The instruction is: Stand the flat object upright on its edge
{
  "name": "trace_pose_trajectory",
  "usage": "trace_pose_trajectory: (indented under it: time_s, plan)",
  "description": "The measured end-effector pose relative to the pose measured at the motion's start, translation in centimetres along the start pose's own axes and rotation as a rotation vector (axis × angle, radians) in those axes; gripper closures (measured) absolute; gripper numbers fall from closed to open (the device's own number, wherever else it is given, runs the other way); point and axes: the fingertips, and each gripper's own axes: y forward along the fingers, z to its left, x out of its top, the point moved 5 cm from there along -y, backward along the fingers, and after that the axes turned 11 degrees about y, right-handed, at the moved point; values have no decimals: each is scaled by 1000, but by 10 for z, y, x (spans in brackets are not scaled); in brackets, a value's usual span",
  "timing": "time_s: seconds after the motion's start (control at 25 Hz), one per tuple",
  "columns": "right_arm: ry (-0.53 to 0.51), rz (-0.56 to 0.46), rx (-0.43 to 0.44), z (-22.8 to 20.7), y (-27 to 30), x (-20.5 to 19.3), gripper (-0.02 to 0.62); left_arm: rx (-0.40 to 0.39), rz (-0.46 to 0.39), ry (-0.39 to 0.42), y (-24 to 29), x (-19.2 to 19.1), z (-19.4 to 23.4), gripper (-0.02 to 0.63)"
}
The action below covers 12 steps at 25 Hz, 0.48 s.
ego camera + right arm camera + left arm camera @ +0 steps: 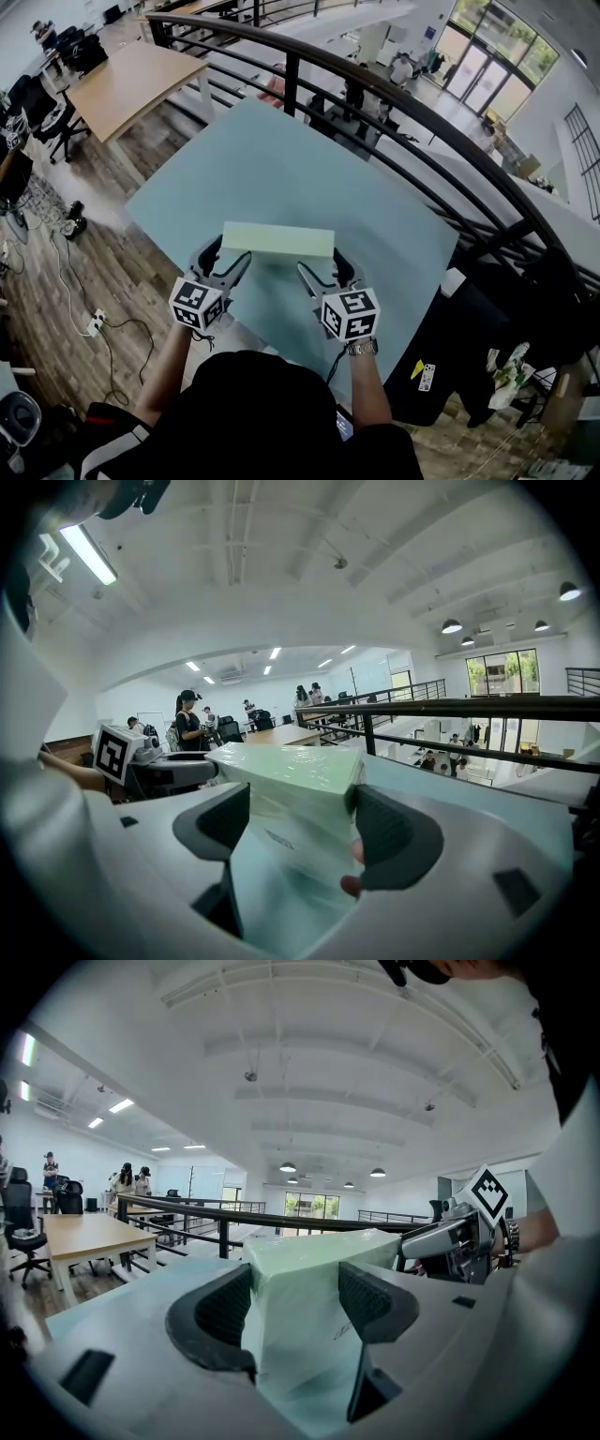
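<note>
While it stands on the blue table [281,159], block [278,240]: pale green, upright on edge
Left gripper [230,253]: clamped on left end
Right gripper [321,262]: clamped on right end

No word, number or brand can be read anywhere. The left gripper [228,255] and right gripper [323,267] carry black-and-white square markers [197,305], which are patterns, not letters. A short dark line of print sits on the wrapped face of the green block [291,771], too small and blurred to read. At four o'clock from the block in the head view, a white tag [427,377] bears dark print beside a yellow sticker [416,368]; neither is legible.
</note>
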Motion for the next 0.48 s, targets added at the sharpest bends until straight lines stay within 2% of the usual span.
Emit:
trace_pose_trajectory:
  time_s: [0.28, 0.48]
  plan:
    - [8, -15, -6, -1, 6, 6, 261, -11, 18, -3, 4, 1, 4, 328]
    - [2, -15, -14, -3, 8, 7, 262, -1, -5, 0, 7, 2, 9, 328]
